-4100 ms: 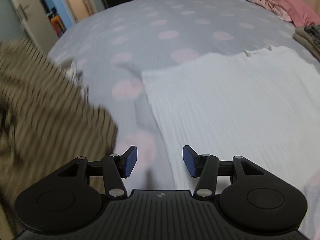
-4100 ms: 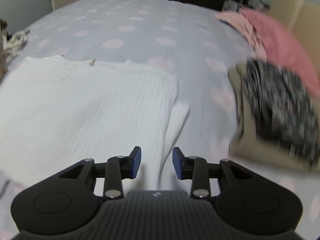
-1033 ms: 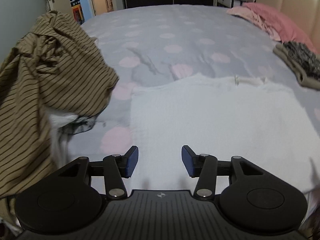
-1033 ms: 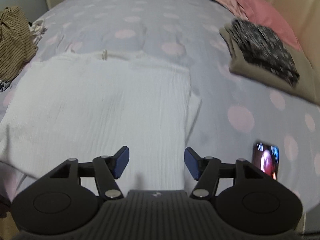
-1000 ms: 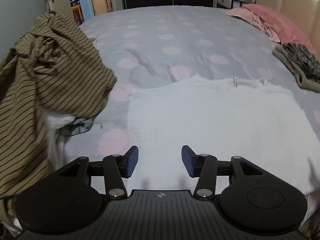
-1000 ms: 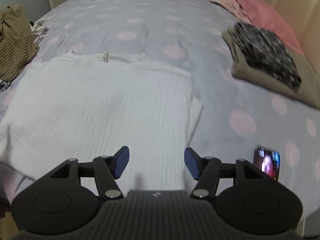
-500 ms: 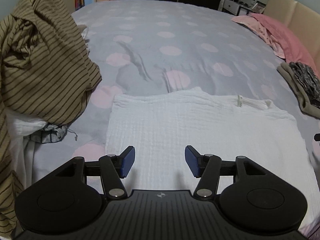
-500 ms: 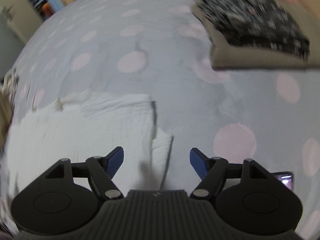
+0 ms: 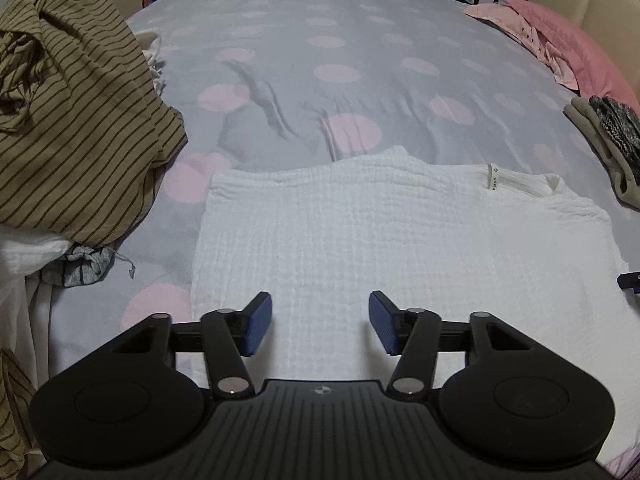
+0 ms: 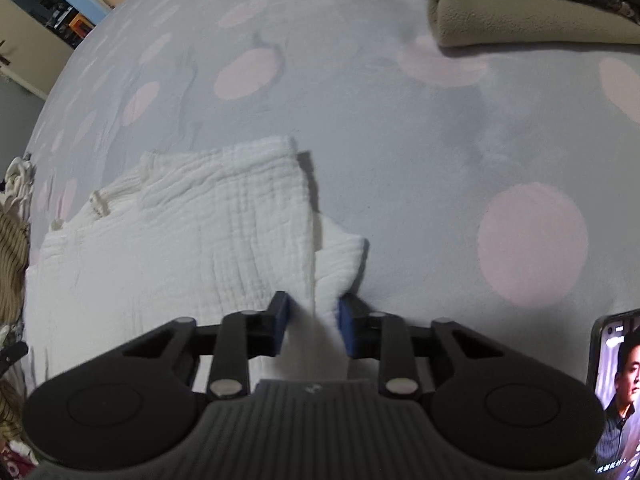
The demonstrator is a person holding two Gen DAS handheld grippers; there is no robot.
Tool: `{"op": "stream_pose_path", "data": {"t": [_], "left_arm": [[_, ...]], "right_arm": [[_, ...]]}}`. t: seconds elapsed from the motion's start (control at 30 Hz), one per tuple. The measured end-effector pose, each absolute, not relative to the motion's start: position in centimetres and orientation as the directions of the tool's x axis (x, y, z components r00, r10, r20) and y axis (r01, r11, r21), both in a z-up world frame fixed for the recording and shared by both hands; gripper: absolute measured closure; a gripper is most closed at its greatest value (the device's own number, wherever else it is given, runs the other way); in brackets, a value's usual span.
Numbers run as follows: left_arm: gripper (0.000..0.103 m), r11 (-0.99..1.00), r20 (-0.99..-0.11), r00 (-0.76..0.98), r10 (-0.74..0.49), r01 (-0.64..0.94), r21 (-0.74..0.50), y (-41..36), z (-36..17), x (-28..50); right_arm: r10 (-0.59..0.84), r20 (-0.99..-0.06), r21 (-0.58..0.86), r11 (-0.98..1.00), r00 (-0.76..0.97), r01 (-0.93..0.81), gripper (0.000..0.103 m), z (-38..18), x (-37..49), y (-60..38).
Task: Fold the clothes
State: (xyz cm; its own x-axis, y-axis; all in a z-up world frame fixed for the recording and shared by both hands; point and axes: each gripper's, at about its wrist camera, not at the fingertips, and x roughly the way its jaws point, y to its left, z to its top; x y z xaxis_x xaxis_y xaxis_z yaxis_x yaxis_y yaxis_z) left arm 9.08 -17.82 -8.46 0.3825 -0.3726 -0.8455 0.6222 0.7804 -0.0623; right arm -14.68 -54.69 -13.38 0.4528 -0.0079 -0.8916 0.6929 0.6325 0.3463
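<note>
A white crinkled garment (image 9: 400, 248) lies flat on the grey bed cover with pink dots (image 9: 340, 60), its neck label at the far edge. My left gripper (image 9: 319, 322) hovers open over the garment's near part, with nothing between its blue pads. In the right wrist view the same garment (image 10: 180, 240) fills the left half, and a folded-under sleeve (image 10: 340, 256) sticks out at its right edge. My right gripper (image 10: 313, 322) is down at that edge, its pads pressed against a bunch of white cloth.
A heap of brown striped clothing (image 9: 68, 120) lies at the left. A folded beige and dark patterned stack (image 10: 520, 12) sits at the far right. Pink pillows (image 9: 560, 40) lie near the headboard. A phone with a lit screen (image 10: 616, 392) lies right of my right gripper.
My right gripper has dropped to the garment's right edge and closed on the cloth. The left gripper has drawn back a little and stays open.
</note>
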Motion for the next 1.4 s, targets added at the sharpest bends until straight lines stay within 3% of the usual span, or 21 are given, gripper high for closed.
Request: {"op": "stream_pose_path", "data": {"t": [0.07,0.33,0.6,0.83,1.03,1.4], "left_arm": [[0.055,0.781,-0.842,0.378,-0.385,0.619,-0.079,-17.4,-8.3,9.0],[0.055,0.796,-0.818,0.415,-0.399,0.599,-0.084,-15.1,-7.1,8.5],[0.064,0.775,-0.772,0.418,-0.478,0.615,-0.147,-12.7,-5.6,8.0],[0.070,0.767,-0.756,0.413,-0.508,0.616,-0.179,-10.6,-5.4,8.3],[0.070,0.783,-0.750,0.426,-0.505,0.591,-0.192,-8.4,-5.4,8.9],[0.070,0.808,-0.763,0.437,-0.477,0.560,-0.185,-6.1,-5.9,10.0]], "right_arm": [[0.002,-0.884,0.369,0.616,0.467,0.697,0.092,-12.7,-14.8,-54.6],[0.071,-0.796,0.519,0.592,0.601,0.617,0.093,-6.5,-14.0,-52.0],[0.191,-0.698,0.620,0.643,0.690,0.450,0.094,-0.2,-9.9,-44.9],[0.306,-0.652,0.664,0.672,0.693,0.327,0.094,1.9,-3.9,-37.5],[0.389,-0.635,0.686,0.682,0.668,0.255,0.094,1.2,2.5,-31.2],[0.399,-0.730,0.606,0.754,0.555,0.255,0.094,-7.8,10.7,-23.7]]}}
